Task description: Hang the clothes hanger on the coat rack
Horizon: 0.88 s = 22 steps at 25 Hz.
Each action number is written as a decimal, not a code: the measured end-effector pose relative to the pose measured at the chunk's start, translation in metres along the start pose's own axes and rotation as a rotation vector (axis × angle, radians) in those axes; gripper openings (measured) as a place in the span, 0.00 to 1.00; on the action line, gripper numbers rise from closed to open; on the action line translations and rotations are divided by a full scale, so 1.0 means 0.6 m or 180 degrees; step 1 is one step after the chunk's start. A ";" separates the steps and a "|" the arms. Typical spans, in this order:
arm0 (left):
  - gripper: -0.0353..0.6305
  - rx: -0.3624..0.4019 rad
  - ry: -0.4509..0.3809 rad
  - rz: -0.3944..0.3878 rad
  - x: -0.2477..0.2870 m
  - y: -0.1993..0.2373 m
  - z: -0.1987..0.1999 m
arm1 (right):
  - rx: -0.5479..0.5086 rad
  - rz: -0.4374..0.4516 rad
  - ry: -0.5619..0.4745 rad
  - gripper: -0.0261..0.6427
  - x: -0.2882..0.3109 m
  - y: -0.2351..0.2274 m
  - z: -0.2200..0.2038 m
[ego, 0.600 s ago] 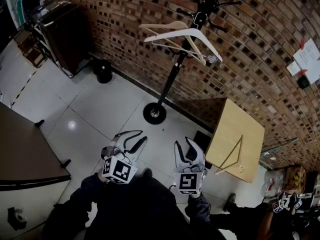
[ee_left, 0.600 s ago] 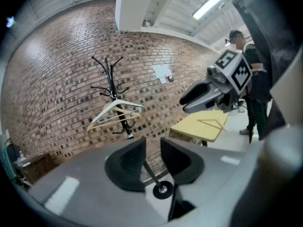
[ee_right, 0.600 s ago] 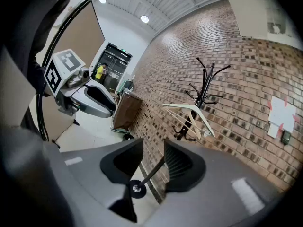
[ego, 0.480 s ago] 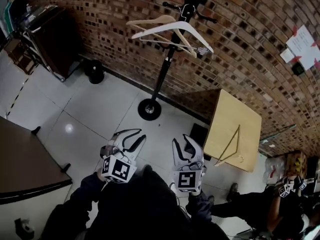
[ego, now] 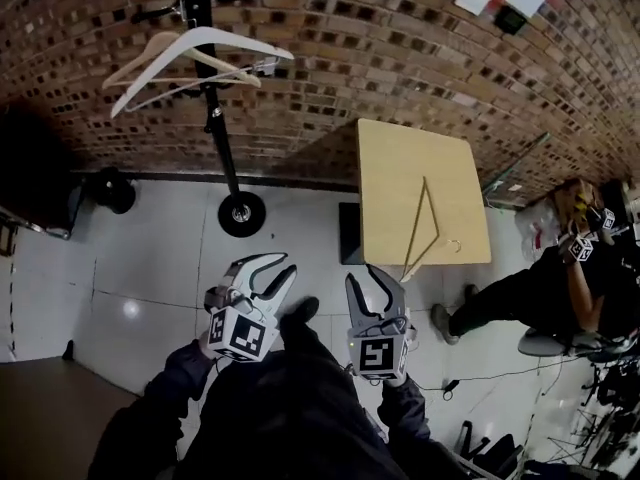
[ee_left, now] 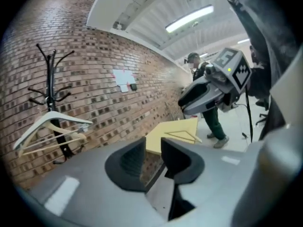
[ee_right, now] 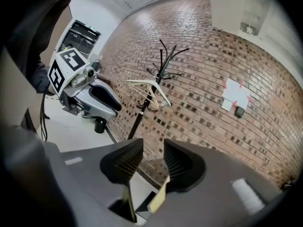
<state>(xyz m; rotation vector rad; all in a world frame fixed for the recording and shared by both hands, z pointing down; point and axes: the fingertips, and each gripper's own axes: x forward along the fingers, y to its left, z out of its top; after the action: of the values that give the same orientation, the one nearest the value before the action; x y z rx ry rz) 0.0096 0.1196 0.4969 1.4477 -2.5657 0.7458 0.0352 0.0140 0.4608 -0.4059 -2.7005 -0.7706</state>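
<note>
Both grippers are out in front and empty. The left gripper [ego: 264,268] has its jaws a narrow gap apart with only air between them, and the right gripper [ego: 366,278] is likewise parted and carrying nothing. The target, a wooden hanger [ego: 424,224], lies flat on the yellow table [ego: 385,158] by the brick wall, well apart from both grippers. The coat rack [ego: 214,128] stands off to the left with a white hanger [ego: 205,40] and another wooden one hung on it. The job now, I'd say, is the pickup: bring a gripper down over the table, probably the right since it's nearer, jaws spread wider. Take the hanger close to its hook (a grip far out on one arm would likely let it swing) so the hook stays free for a peg. The left gripper view gives the hanger on the tabletop and another person beyond. The right gripper view looks at the rack instead, showing the upper pegs that the head view crops off.
</note>
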 end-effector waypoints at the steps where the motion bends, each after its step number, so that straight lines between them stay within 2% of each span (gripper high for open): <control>1: 0.20 0.0032 -0.0015 -0.0085 0.027 -0.006 0.011 | 0.0037 -0.0069 0.0036 0.25 0.002 -0.021 -0.020; 13: 0.20 0.0504 -0.0204 -0.0981 0.333 -0.050 0.119 | 0.0528 -0.0728 0.0336 0.23 0.041 -0.251 -0.177; 22: 0.21 0.0896 -0.0307 -0.1841 0.498 -0.147 0.172 | 0.1175 -0.1320 0.0897 0.23 -0.023 -0.316 -0.338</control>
<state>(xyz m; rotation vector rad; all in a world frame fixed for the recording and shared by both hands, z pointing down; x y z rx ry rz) -0.0642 -0.1983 0.5344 2.2100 -1.9711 0.9714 0.0247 -0.2542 0.5325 0.3332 -2.5983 -0.3688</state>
